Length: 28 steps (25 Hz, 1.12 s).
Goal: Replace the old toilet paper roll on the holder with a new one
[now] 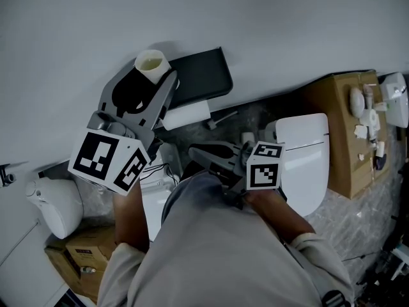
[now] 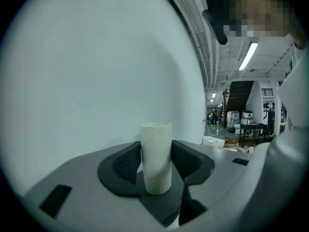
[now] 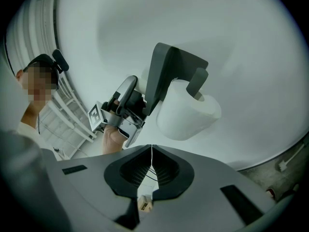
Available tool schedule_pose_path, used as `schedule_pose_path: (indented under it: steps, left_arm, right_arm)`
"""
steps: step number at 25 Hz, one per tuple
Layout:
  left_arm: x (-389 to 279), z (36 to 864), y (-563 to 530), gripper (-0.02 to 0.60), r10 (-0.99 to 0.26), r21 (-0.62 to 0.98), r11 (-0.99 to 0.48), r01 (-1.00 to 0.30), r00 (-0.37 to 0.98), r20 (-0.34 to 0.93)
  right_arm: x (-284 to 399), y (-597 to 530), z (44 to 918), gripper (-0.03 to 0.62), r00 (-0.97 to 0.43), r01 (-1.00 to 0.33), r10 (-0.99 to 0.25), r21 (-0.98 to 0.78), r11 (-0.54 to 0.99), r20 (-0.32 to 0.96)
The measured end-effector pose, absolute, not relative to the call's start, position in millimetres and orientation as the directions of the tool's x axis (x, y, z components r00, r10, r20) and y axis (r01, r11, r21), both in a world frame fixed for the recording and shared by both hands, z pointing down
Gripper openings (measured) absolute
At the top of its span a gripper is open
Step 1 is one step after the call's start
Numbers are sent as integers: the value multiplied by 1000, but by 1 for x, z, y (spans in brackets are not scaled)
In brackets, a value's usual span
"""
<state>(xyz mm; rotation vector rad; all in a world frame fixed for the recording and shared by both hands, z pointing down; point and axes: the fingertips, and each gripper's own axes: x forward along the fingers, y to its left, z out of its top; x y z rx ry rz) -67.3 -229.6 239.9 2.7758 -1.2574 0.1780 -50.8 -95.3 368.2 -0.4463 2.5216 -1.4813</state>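
Left gripper view has the left gripper (image 2: 155,172) clamped on a bare cardboard tube (image 2: 155,151), the old roll's core. It stands upright, off-white and matte with a faint spiral seam, and a black ribbed pad (image 2: 126,162) presses on each side. From the head view the same tube (image 1: 152,61) sticks out of the left gripper (image 1: 155,77) as a pale open-ended cylinder, held close to the wall (image 1: 287,24).

The right gripper (image 3: 151,167) has its jaws fully together with nothing between them (only a hairline seam shows where the ribbed pads (image 3: 166,170) meet). In the head view the right gripper (image 1: 193,151) sits lower, near the person's body, its marker cube (image 1: 264,166) facing up.

Past the closed jaws hangs the holder (image 3: 166,71) – a dark, flat-sided metal bracket with a cover flap. A full toilet paper roll (image 3: 186,112), white, plump and soft-edged, is threaded on its arm. The head view shows that holder (image 1: 201,75) as a black rounded plate on the wall, with the white roll (image 1: 188,114) just below it.

The wall is smooth, plain pale grey. A white toilet (image 1: 307,152) with its lid down stands to the right, and a brown cardboard box (image 1: 339,139) beside it carries small white items on top. The floor (image 1: 364,210) is speckled grey, like stone.
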Motion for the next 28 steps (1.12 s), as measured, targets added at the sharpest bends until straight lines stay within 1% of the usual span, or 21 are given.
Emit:
schedule_pose_path:
  steps: [4,5,6,16,25,28]
  left_arm:
    - [-69,241,-229,190,-744,52,-655,-754,655,131]
    - [-69,241,-228,209,-742,55,-657,-751,658,128]
    - [-69,240,-228,214,-739,58,-660,-749,661,126]
    - [-80,239,-221,215,-737,160,-657,-737,672,72]
    - [-83,238,-211,215,-729,184,-666,-723,683,43]
    - [-86,238,-208,230,-731,192,-665,-721,682,31]
  right_arm:
    - [-51,-97,370,21,-940,-159,-342,-877,453,-6]
    - [-51,-97,369,21,-940,-159,-342,-878,451,-5]
    - [-51,-97,369,21,-940,-159,-341,-878,451,-5]
    - [-51,-102,368,21,-939,-163,-343,-875,456,-3]
    - [-52,-104,362,21,-939,-170,-344,-864,473,-4]
    - [-50,-105,360,21,-936,-177,-352,-858,483,-5]
